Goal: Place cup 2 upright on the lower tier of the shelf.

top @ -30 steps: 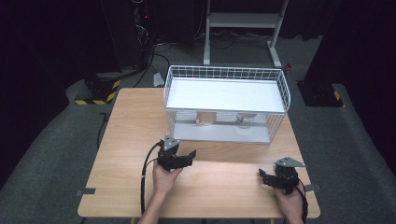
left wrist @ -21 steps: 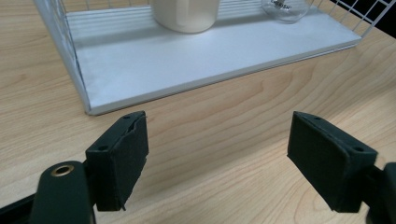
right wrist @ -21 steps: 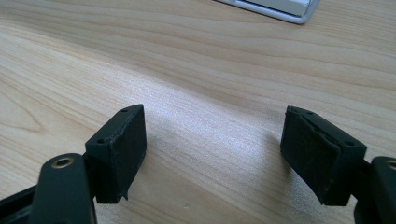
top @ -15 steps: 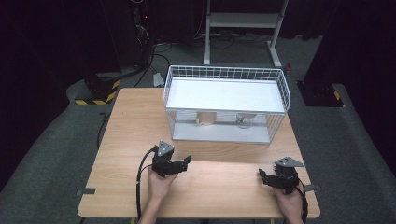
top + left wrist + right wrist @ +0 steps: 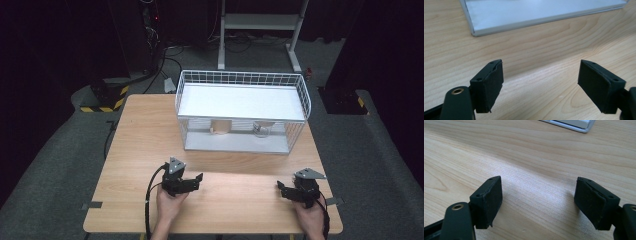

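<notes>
My left gripper (image 5: 196, 179) rests low over the wooden table (image 5: 145, 140) near its front edge, left of centre, held in a hand. Its jaws stand open with only bare wood between them (image 5: 540, 80). At the front right my right gripper (image 5: 281, 188) sits by the table's corner, also open and empty (image 5: 537, 200). A white wire cage-like basket (image 5: 305, 100) with a flat white shelf on top and a grey base stands at the back middle. Under the shelf hang two small things, one tan (image 5: 219, 127) and one pale (image 5: 261, 130), too small to name.
The basket's grey base edge (image 5: 506, 26) lies just ahead of the left gripper, and its corner (image 5: 584, 128) is ahead of the right. Tape strips (image 5: 91, 205) mark the table's front corners. A white stand (image 5: 260, 22) and cables lie on the dark floor behind.
My left gripper has come back toward the front edge and sunk lower over the table. The right gripper has not moved.
</notes>
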{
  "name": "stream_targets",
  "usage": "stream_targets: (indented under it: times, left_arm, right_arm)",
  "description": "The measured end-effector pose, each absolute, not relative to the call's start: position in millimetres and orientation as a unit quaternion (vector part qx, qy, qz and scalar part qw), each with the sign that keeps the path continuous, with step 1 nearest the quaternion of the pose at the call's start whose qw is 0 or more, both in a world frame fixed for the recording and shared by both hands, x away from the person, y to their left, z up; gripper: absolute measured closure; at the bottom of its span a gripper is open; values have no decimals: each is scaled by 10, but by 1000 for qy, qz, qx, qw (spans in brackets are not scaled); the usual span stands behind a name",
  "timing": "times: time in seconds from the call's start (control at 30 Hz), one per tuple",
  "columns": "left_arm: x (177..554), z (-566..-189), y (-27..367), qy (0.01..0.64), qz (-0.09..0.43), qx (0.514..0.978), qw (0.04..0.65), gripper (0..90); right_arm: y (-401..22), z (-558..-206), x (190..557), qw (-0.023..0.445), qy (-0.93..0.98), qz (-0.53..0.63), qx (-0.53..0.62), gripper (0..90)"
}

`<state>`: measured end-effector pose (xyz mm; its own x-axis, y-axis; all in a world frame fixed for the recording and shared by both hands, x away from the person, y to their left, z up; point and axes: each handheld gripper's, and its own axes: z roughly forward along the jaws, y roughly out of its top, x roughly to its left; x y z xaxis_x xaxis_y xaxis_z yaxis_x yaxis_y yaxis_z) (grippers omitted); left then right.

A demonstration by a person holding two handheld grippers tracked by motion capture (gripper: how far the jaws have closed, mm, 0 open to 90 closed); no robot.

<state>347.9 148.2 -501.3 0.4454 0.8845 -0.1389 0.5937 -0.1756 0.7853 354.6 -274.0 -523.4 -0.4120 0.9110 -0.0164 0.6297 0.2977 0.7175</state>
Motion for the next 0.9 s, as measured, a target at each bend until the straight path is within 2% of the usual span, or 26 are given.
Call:
stream_targets:
  times: [0.9]
  left_arm:
    - [3513, -5213, 1590, 525, 211, 746, 350, 208]
  right_arm:
    - [-2740, -5234, 3546, 217, 775, 323, 498, 228]
